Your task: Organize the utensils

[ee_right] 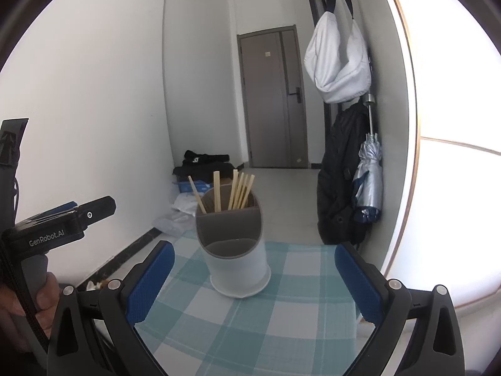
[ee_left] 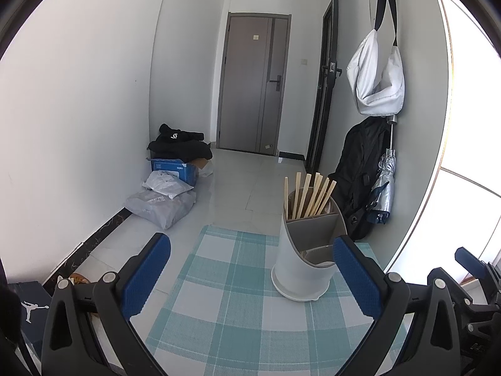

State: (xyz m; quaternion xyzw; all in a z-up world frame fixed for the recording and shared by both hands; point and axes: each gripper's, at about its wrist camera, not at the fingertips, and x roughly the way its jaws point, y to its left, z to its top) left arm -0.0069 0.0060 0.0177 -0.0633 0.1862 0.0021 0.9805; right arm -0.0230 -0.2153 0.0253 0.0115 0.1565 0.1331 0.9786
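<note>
A white utensil holder (ee_left: 300,266) with grey inner compartments stands on the teal checked tablecloth (ee_left: 238,313). Several wooden chopsticks (ee_left: 310,195) stick up from its rear compartment; the front compartments look empty. My left gripper (ee_left: 252,277) is open, nothing between its blue pads, and the holder sits just inside its right finger. In the right wrist view the same holder (ee_right: 236,260) with chopsticks (ee_right: 238,189) stands ahead of my right gripper (ee_right: 253,279), which is open and empty. The left gripper's body (ee_right: 56,228) and a hand (ee_right: 28,307) show at the left.
The small table's far edge (ee_left: 241,230) lies just behind the holder, with tiled floor beyond. Bags and a blue box (ee_left: 173,169) sit by the left wall. A black backpack (ee_left: 360,172), a folded umbrella (ee_left: 383,188) and a white bag (ee_left: 375,78) hang at the right.
</note>
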